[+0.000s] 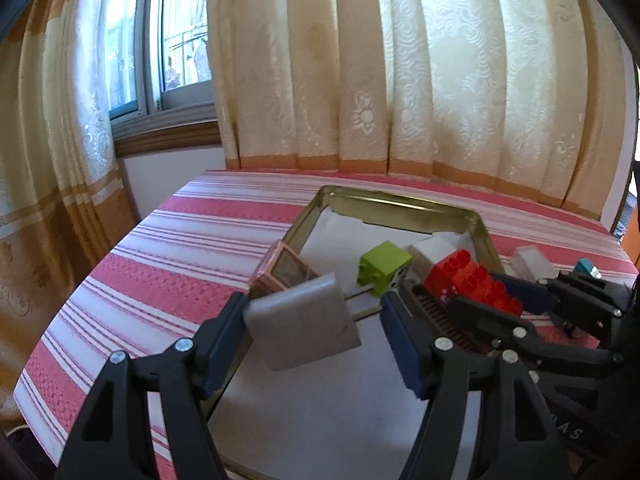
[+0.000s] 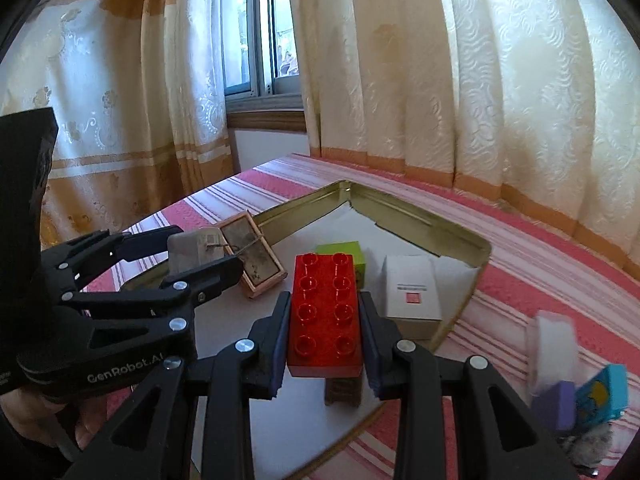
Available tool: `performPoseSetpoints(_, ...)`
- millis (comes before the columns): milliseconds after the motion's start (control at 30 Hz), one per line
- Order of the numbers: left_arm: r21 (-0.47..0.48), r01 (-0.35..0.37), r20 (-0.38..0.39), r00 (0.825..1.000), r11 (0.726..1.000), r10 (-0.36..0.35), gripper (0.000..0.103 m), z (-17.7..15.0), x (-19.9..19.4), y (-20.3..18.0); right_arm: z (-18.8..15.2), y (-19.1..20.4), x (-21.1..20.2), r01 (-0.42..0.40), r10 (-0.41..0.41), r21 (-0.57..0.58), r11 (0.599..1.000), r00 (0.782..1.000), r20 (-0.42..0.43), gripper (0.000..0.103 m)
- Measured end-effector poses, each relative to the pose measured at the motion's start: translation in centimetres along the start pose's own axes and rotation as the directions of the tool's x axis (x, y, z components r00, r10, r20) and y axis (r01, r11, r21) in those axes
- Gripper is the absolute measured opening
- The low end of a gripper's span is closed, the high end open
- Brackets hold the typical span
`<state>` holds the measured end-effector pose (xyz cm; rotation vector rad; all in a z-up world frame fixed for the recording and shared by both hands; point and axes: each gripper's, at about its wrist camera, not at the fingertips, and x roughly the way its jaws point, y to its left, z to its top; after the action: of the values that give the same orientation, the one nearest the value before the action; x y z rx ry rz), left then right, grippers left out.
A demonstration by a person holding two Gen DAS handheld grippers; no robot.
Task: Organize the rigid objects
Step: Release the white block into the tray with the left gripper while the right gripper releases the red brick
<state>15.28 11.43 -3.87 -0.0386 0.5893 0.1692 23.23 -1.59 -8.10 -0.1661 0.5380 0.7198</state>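
Observation:
My left gripper [image 1: 316, 316] is open over the near left part of a gold metal tray [image 1: 396, 201]. A grey plug adapter [image 1: 304, 324] with metal prongs rests tilted against its left finger, over the tray. My right gripper [image 2: 324, 320] is shut on a red studded brick [image 2: 325, 316] and holds it above the tray's [image 2: 420, 212] white floor. The brick also shows in the left wrist view [image 1: 468, 280]. A green brick [image 1: 384, 266], a white box [image 2: 412, 296] and a brown framed block [image 2: 254, 258] lie in the tray.
The tray sits on a red and white striped cloth [image 1: 160, 264]. To the right of the tray lie a white block [image 2: 554, 340], a purple block [image 2: 560, 404] and a blue piece [image 2: 602, 398]. Curtains [image 1: 400, 80] and a window [image 2: 260, 40] stand behind.

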Motion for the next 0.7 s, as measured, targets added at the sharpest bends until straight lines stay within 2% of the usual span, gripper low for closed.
performPoseSetpoints(33, -0.002, -0.014, 0.003, 1.0, 1.0, 0.014, 0.073, 0.0, -0.1, 0.1, 0.0, 0.0, 0.2, -0.001, 0.001, 0.007, 1.0, 1.0, -0.003, 0.038)
performPoseSetpoints(133, -0.014, -0.044, 0.014, 0.999, 0.999, 0.044, 0.088, 0.1, -0.4, 0.5, -0.2, -0.8, 0.0, -0.003, 0.003, 0.039, 0.999, 1.0, 0.001, 0.049)
performPoseSetpoints(200, -0.028, -0.047, 0.024, 0.999, 0.998, 0.048, 0.099, 0.1, -0.8, 0.7, -0.4, -1.4, -0.6, -0.013, 0.012, 0.068, 0.998, 1.0, 0.003, 0.06)
performPoseSetpoints(367, -0.024, -0.03, 0.073, 0.997, 0.999, 0.031, 0.102, 0.1, -3.0, -0.8, -2.2, -3.1, -4.1, 0.032, -0.034, 0.077, 0.997, 0.999, 0.02, 0.065)
performPoseSetpoints(433, -0.01, -0.005, 0.102, 0.995, 1.0, 0.006, 0.103, 0.0, -4.2, -2.4, -3.4, -4.0, -5.7, 0.067, -0.069, 0.076, 0.995, 0.997, 0.021, 0.07)
performPoseSetpoints(533, 0.024, 0.047, 0.122, 0.991, 0.999, -0.049, 0.103, -0.2, -5.4, -5.6, -5.5, -6.1, -9.0, 0.142, -0.147, 0.105, 0.984, 0.988, 0.037, 0.071)
performPoseSetpoints(633, 0.077, 0.102, 0.125, 0.986, 0.992, -0.111, 0.103, -0.5, -6.2, -9.1, -7.4, -8.5, -11.9, 0.224, -0.232, 0.147, 0.963, 0.972, 0.038, 0.074)
performPoseSetpoints(700, 0.122, 0.127, 0.119, 0.983, 0.984, -0.142, 0.103, -0.8, -6.3, -11.6, -8.5, -10.3, -13.2, 0.302, -0.309, 0.174, 0.937, 0.951, 0.015, 0.076)
